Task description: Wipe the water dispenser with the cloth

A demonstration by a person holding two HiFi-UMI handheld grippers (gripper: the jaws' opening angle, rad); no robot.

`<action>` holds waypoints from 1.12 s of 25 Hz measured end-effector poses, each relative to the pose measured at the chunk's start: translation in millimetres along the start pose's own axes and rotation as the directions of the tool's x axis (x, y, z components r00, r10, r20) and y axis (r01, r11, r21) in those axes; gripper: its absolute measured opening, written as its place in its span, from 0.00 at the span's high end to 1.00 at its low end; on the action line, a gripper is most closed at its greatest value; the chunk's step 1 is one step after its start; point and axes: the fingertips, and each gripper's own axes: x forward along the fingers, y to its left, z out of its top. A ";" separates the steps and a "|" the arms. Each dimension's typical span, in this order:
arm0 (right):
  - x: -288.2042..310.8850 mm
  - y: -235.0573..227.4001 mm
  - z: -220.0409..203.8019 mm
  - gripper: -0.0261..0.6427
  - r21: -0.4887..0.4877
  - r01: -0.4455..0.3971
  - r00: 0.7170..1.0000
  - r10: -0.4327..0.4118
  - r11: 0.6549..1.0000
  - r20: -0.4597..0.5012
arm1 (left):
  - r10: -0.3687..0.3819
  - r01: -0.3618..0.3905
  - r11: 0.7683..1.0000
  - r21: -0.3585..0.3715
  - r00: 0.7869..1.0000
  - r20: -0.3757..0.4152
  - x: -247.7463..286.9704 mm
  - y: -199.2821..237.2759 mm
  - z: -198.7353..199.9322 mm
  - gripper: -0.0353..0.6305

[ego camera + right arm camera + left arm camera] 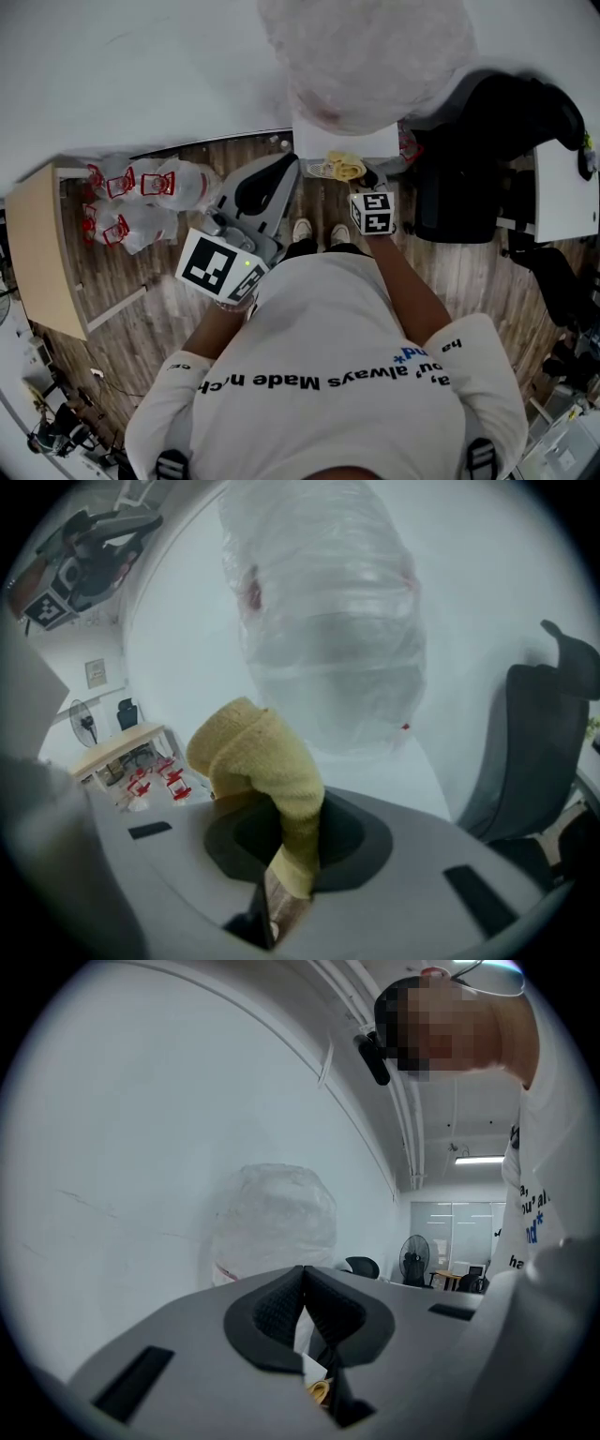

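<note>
**A:** Starting at the left, what lies there?

**B:** A wooden table by the wall. Next to it, clear bags with red handles sit on the floor.

**A:** And the left gripper?

**B:** It is raised and points toward the wall. Its jaws are pressed together at the tips and hold nothing.

**A:** Where is the dispenser?

**B:** It stands against the wall, straight in front of the person. The bottle on top is wrapped in clear plastic.

**A:** And the cloth?

**B:** It is yellow and pinched between the jaws of the right gripper. It bunches up above them, close in front of the dispenser's white body. I cannot tell whether it touches.

**A:** Anything further right?

**B:** A black chair, just beside the dispenser.
</note>
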 end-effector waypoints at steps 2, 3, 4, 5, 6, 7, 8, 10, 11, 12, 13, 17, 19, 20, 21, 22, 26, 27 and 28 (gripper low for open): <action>8.4 21.2 -0.6 0.86 -0.024 -0.033 0.999 0.033 0.999 -0.004 | 0.006 -0.006 1.000 -0.001 1.000 -0.006 -3.4 3.4 -1.9 0.92; 13.2 31.2 -0.9 0.86 -0.036 -0.049 0.999 0.049 0.998 -0.006 | 0.010 -0.010 1.000 -0.002 1.000 -0.009 -5.2 5.4 -2.9 0.92; 18.3 40.7 -1.2 0.86 -0.048 -0.065 0.998 0.064 0.997 -0.010 | 0.014 -0.014 1.000 -0.002 1.000 -0.012 -6.8 7.4 -3.8 0.92; 23.5 50.2 -1.4 0.86 -0.062 -0.080 0.997 0.079 0.995 -0.014 | 0.019 -0.019 1.000 -0.003 1.000 -0.014 -8.5 9.5 -4.5 0.92; 28.5 59.6 -1.8 0.86 -0.075 -0.095 0.995 0.093 0.993 -0.019 | 0.023 -0.023 1.000 -0.004 1.000 -0.016 -10.4 11.5 -4.9 0.92; 33.2 68.9 -2.2 0.86 -0.089 -0.109 0.994 0.107 0.990 -0.025 | 0.028 -0.028 1.000 -0.006 0.999 -0.018 -12.3 13.4 -5.3 0.92; 37.5 78.0 -2.5 0.86 -0.100 -0.122 0.992 0.119 0.988 -0.031 | 0.033 -0.033 0.999 -0.007 0.999 -0.019 -14.3 15.3 -5.7 0.92; 45.3 93.9 -4.2 0.86 -0.114 -0.143 0.989 0.138 0.983 -0.049 | 0.041 -0.041 0.999 -0.010 0.999 -0.023 -18.1 19.1 -6.7 0.92; 50.0 100.0 -6.5 0.86 -0.121 -0.149 0.988 0.143 0.981 -0.058 | 0.045 -0.046 0.999 -0.010 0.999 -0.025 -20.1 21.0 -7.3 0.92; 55.4 105.1 -9.9 0.86 -0.130 -0.153 0.987 0.145 0.980 -0.065 | 0.050 -0.050 0.999 -0.010 0.998 -0.028 -22.0 22.9 -7.7 0.92; 60.9 109.0 -14.2 0.86 -0.141 -0.153 0.987 0.143 0.978 -0.075 | 0.054 -0.054 0.998 -0.010 0.998 -0.031 -23.9 24.4 -8.1 0.92; 77.3 113.2 -29.7 0.87 -0.162 -0.127 0.987 0.109 0.979 -0.120 | 0.065 -0.065 0.998 -0.003 0.997 -0.036 -30.2 26.9 -7.9 0.92; 81.6 110.8 -33.2 0.87 -0.159 -0.108 0.988 0.088 0.981 -0.131 | 0.069 -0.069 0.998 0.000 0.997 -0.037 -33.8 28.0 -7.0 0.92; 82.9 109.3 -34.4 0.87 -0.158 -0.101 0.988 0.080 0.982 -0.135 | 0.072 -0.072 0.997 0.002 0.997 -0.038 -35.5 28.7 -6.5 0.92; 83.6 107.7 -35.5 0.87 -0.156 -0.097 0.988 0.075 0.983 -0.138 | 0.075 -0.075 0.997 0.003 0.996 -0.038 -36.9 29.4 -6.0 0.92; 84.0 106.5 -36.2 0.87 -0.155 -0.095 0.987 0.073 0.983 -0.140 | 0.078 -0.078 0.997 0.005 0.996 -0.038 -37.7 30.1 -5.7 0.92; 83.7 103.4 -37.4 0.87 -0.155 -0.091 0.987 0.069 0.984 -0.142 | 0.081 -0.081 0.997 0.008 0.996 -0.034 -36.6 30.5 -3.9 0.92; 83.2 102.6 -37.4 0.87 -0.157 -0.091 0.987 0.069 0.983 -0.142 | 0.078 -0.078 0.997 0.009 0.996 -0.032 -35.6 29.2 -3.3 0.92; 82.6 101.6 -37.4 0.87 -0.161 -0.091 0.988 0.068 0.983 -0.142 | 0.075 -0.075 0.997 0.010 0.997 -0.031 -34.5 27.4 -2.7 0.92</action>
